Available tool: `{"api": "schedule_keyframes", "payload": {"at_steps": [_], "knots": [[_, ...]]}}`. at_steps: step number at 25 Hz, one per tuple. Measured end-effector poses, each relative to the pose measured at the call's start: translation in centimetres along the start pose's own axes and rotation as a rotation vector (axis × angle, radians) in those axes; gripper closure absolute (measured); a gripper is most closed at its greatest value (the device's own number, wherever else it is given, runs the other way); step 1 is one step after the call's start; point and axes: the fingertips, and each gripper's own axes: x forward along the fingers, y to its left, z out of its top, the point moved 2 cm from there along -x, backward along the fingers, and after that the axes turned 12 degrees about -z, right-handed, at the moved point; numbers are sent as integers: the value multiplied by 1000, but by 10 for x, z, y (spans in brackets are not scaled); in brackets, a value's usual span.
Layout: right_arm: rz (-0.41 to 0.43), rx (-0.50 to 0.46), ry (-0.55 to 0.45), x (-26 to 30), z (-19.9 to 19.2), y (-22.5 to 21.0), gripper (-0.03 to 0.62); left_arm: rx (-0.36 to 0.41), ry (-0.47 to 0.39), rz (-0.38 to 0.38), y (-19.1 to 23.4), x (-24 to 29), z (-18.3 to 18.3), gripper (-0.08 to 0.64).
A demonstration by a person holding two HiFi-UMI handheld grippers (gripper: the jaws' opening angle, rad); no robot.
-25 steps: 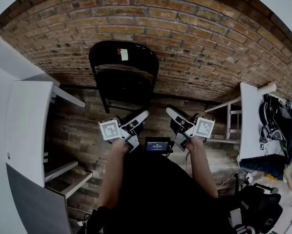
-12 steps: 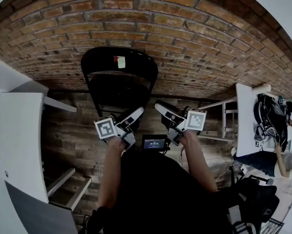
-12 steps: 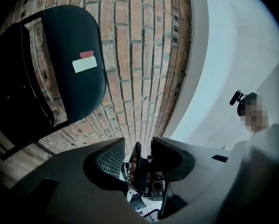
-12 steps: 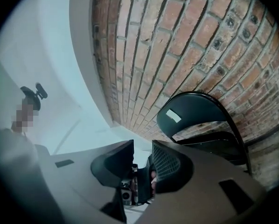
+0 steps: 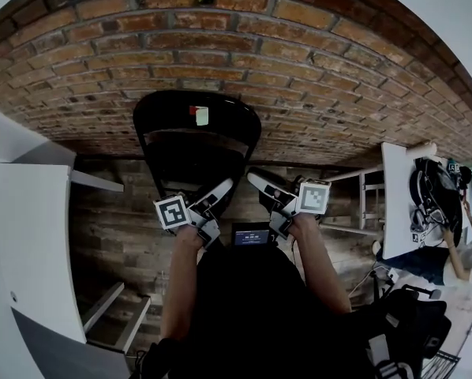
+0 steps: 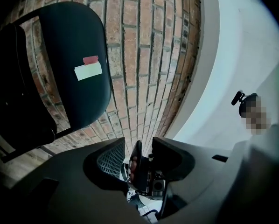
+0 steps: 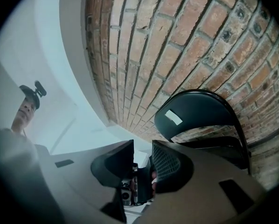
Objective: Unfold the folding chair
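Brickwork (image 5: 323, 69) backs the black folding chair (image 5: 196, 144), which stands folded flat and leans against it, a pale label (image 5: 201, 116) with a red strip stuck on its backrest. The left tool (image 5: 217, 193) and the right tool (image 5: 261, 183) hover side by side just before the chair's lower part, apparently clear of it, each with its jaws released and parted and nothing between them. A white bench (image 5: 31, 227) stands at the left, apart from the chair.
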Motion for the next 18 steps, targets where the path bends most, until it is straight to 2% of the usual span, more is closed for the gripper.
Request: {"api": "schedule_keyframes", "payload": {"at_steps": [3,7,18], "knots": [[-1,2,6,7,4,-6,489,-12,-4,11,5,1,5,371],[40,-10,15,17,17,-4,489,-13,-19,41,14,2,9,371],[132,-25,91,40,68,-25,489,86,-65,130,29,31,46,371]]}}
